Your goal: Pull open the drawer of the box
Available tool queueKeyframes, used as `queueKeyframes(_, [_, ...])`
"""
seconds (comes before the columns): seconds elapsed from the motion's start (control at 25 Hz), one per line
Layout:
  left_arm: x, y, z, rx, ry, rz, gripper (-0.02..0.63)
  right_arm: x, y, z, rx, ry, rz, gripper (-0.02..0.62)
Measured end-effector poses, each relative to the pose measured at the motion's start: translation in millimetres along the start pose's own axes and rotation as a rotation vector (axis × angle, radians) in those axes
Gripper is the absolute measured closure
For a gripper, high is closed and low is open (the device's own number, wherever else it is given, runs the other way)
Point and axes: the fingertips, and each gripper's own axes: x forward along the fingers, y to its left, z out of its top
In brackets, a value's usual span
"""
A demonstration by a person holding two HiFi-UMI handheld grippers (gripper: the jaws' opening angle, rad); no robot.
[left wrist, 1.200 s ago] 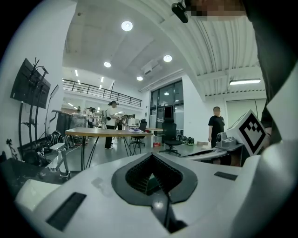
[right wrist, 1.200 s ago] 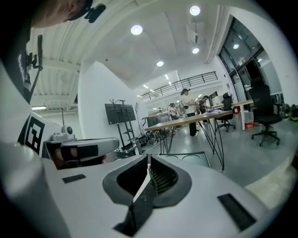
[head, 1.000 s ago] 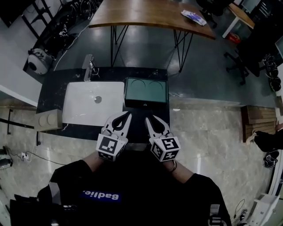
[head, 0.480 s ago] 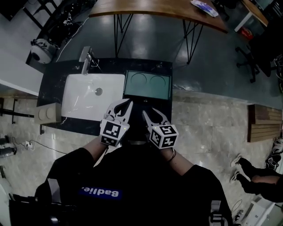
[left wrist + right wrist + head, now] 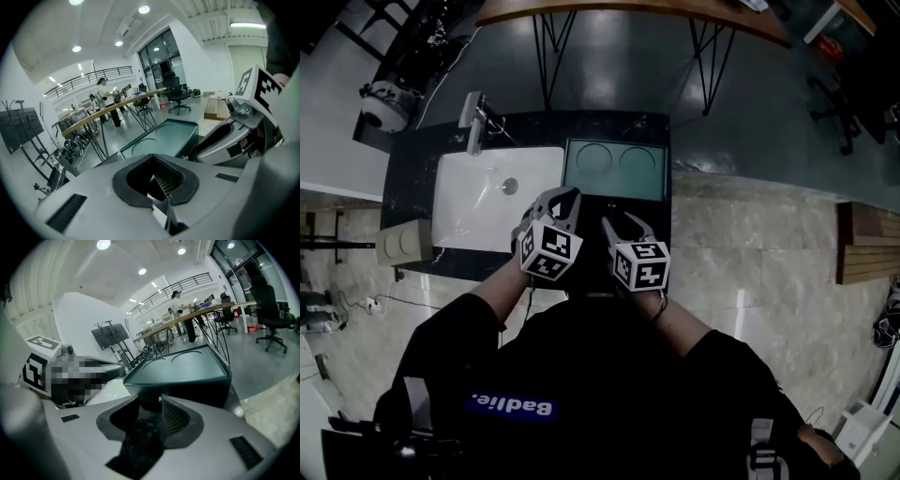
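The box (image 5: 614, 169) stands on the counter (image 5: 411, 178), sink (image 5: 478, 202) just left of it; before its front, right gripper (image 5: 625, 223) hangs released, jaws just been opening, empty; left gripper (image 5: 558, 194) beside, clenched, empty.

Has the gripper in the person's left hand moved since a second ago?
Yes. The left gripper has gone forward: its tips now sit further up the white sink's right edge, nearer the green box.

Black top (image 5: 581, 375), blue lettering (image 5: 511, 407); white tongs (image 5: 555, 195) with square-marker cubes (image 5: 551, 249).
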Motion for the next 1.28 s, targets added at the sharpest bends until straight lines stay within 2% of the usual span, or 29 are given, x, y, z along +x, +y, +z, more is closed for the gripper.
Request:
queueKeyframes(0.24, [29, 1, -23, 0.091, 0.109, -0.041, 0.604, 26, -11, -13, 0.025, 0.054, -0.063, 0.468])
queueKeyframes(0.52, [43, 4, -27, 0.172, 0.124, -0.057, 0.604, 40, -27, -17, 0.055, 0.073, -0.152, 0.468])
queueKeyframes(0.8, [46, 2, -25, 0.169, 0.099, -0.086, 0.604, 47, -30, -19, 0.090, 0.082, -0.196, 0.471])
queueKeyframes(0.92, [46, 1, -25, 0.166, 0.086, -0.095, 0.604, 47, -33, -18, 0.090, 0.078, -0.225, 0.517])
queueKeyframes(1.28, [45, 1, -25, 0.159, 0.068, -0.112, 0.604, 44, -30, -21, 0.073, 0.081, -0.250, 0.531])
